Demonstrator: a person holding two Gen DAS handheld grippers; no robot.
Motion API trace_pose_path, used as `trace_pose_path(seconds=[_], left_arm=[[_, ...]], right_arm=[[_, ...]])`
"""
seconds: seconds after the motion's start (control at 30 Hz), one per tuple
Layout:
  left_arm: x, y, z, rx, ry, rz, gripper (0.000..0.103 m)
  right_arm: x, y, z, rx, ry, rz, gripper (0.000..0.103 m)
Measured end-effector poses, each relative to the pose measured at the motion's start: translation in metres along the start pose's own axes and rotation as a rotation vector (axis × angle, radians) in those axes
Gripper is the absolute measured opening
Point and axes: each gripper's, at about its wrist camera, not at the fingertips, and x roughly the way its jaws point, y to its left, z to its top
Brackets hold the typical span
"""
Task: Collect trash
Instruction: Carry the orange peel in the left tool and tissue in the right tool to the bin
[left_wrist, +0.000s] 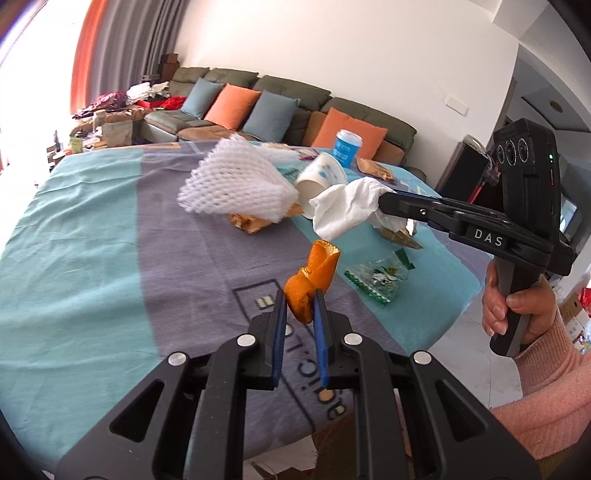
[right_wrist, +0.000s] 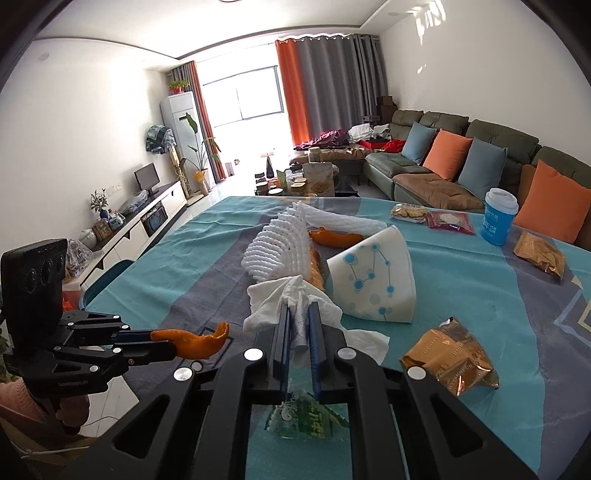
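From the left wrist camera, the left gripper (left_wrist: 300, 295) has its jaws drawn nearly together on a curled piece of orange peel (left_wrist: 313, 277), which stands up between the blue pads clear of the desk (left_wrist: 92, 258) and its teal and grey cloth. To the right, the right gripper (left_wrist: 384, 201) reaches in level from the side, held by a hand (left_wrist: 517, 314) in a pink sleeve; its jaws are clamped on a crumpled white tissue (left_wrist: 347, 210) that hangs above the cloth. Behind the tissue lies a tipped paper cup (left_wrist: 323, 177) with blue dots, and left of that a white foam fruit net (left_wrist: 236, 181) over a gold wrapper (left_wrist: 247, 221). A clear green-edged packet (left_wrist: 376, 280) lies near the desk's right edge, and a blue cup with a white lid (left_wrist: 347, 146) stands at the far side before the sofa (left_wrist: 295, 99).

From the right wrist camera, the right gripper (right_wrist: 298, 308) is closed to a narrow gap on the tissue (right_wrist: 280, 299), which bunches out ahead of the pads and trails off to the right. At the left, the left gripper (right_wrist: 162, 339) holds the orange peel (right_wrist: 195, 341) out sideways above the desk's near edge. Ahead lie the foam net (right_wrist: 280, 243), a second bit of orange peel (right_wrist: 334, 238) behind it, the dotted paper cup (right_wrist: 373, 280) on its side, and a crumpled gold wrapper (right_wrist: 450, 362) to the right. The green-edged packet (right_wrist: 310, 421) shows below the jaws. The lidded blue cup (right_wrist: 498, 218) stands far right.
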Motion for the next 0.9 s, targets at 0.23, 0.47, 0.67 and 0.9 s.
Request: trace_pose_path(seconds=[0.23, 0.47, 0.67, 0.9], left_arm=[[-0.026, 0.019, -0.002, -0.026, -0.041, 0.064, 0.014], [-0.057, 0.04, -0.007, -0.058, -0.082, 0.14, 0.014], [-0.082, 0.063, -0.013, -0.104, -0.108, 0.205, 0.014], [-0.107, 0.085, -0.021, -0.151, -0.133, 0.281, 0.014]], right_arm=[[0.011, 0.023, 0.01, -0.007, -0.012, 0.083, 0.008], [0.029, 0.053, 0.02, -0.033, -0.008, 0.163, 0.008], [0.04, 0.074, 0.027, -0.052, -0.005, 0.225, 0.008], [0.061, 0.103, 0.038, -0.064, 0.019, 0.31, 0.008]])
